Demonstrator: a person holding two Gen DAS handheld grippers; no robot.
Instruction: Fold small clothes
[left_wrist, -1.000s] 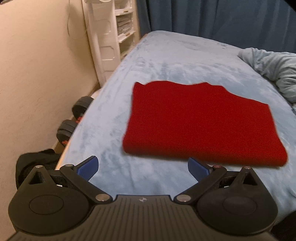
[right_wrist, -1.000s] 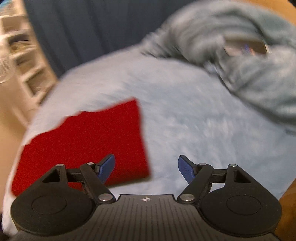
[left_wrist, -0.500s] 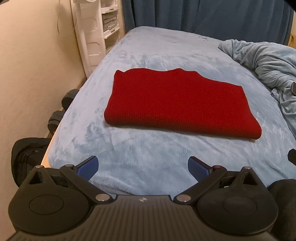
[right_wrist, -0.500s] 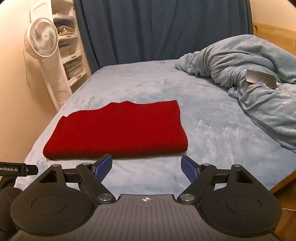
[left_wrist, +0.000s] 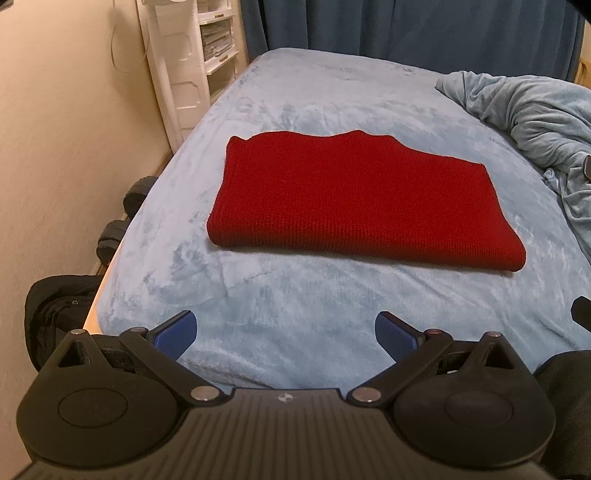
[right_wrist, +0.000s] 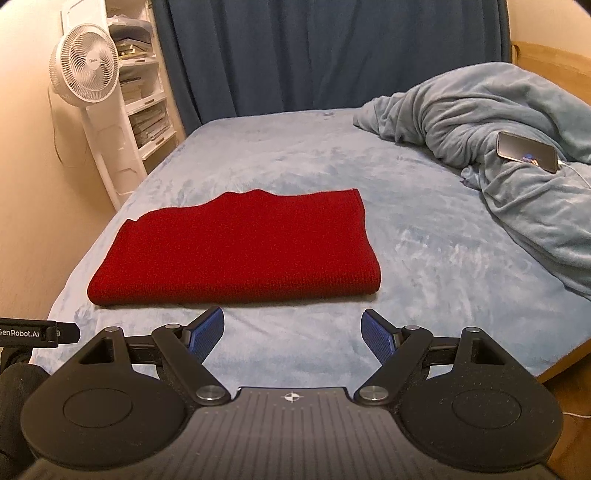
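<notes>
Seen from the right wrist camera, a white fan (right_wrist: 88, 71) stands at about 10 o'clock beside a white shelf unit (right_wrist: 146, 99), against the wall and next to the dark blue curtain (right_wrist: 325, 51). In the left wrist view, two dark dumbbells (left_wrist: 123, 214) lie on the floor at 9 o'clock beside the bed (left_wrist: 332, 99), with a black bag (left_wrist: 55, 325) nearer the camera. The left claw (left_wrist: 283, 332) hovers above the near edge of the bed with its blue pads (left_wrist: 177, 334) spread wide apart and nothing between them. The red knit garment (left_wrist: 354, 199) lies folded into a flat rectangle at 12 o'clock on the light blue bed cover, well apart from both claws; its fold runs along the near edge. The right claw (right_wrist: 292, 334) likewise hangs with its pads parted and empty, the garment (right_wrist: 240, 251) at about 11 o'clock from it. At 2 o'clock a rumpled blue blanket (right_wrist: 491, 147) is heaped, and a phone (right_wrist: 526, 151) rests on top of it with a white cable attached.
</notes>
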